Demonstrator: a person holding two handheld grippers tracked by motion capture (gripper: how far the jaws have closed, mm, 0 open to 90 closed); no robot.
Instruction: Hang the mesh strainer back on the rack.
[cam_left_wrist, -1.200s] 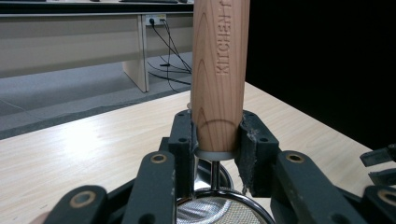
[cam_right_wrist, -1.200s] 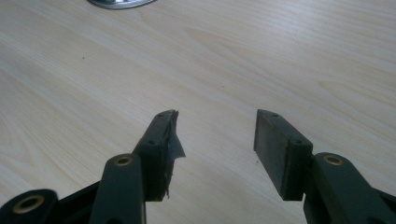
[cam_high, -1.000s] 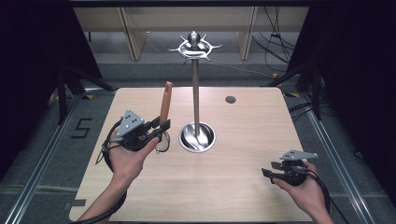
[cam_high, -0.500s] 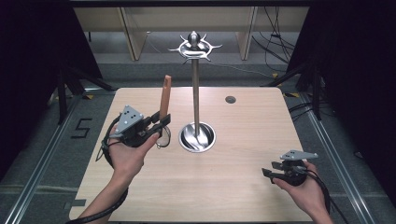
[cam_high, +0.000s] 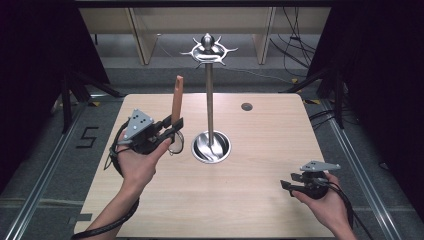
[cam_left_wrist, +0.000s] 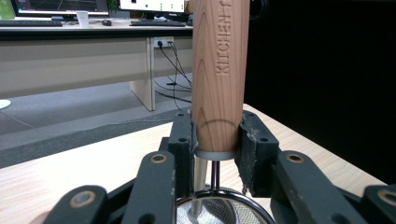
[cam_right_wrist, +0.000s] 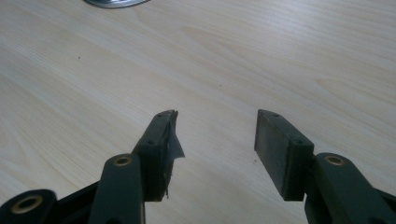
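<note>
Left gripper (cam_high: 172, 131) left of centre in the high view, clamped on a strainer with a wooden handle (cam_high: 176, 97). Handle upright, sticking up out of the jaws toward the upper part of the frame. In the left gripper view both pads pressed flat against the handle's (cam_left_wrist: 220, 70) lower end, just above its grey collar; "KITCHEN" embossed along the wood. Round mesh bowl (cam_left_wrist: 219, 207) hanging below the jaws at bottom centre of that view; thin wire ring (cam_high: 175, 145) visible under the gripper in the high view. Strainer held off the table (cam_high: 260, 200), just left of the metal stand (cam_high: 210, 100), not touching it. Stand: round dished base (cam_high: 212, 146) at frame centre, hook crown (cam_high: 208, 49) at top centre.

Right gripper (cam_high: 287, 185) at lower right of the high view, low over the table, well apart from the stand. Jaws parted in the right gripper view, nothing between the pads (cam_right_wrist: 275, 149), bare wood beyond.
</note>
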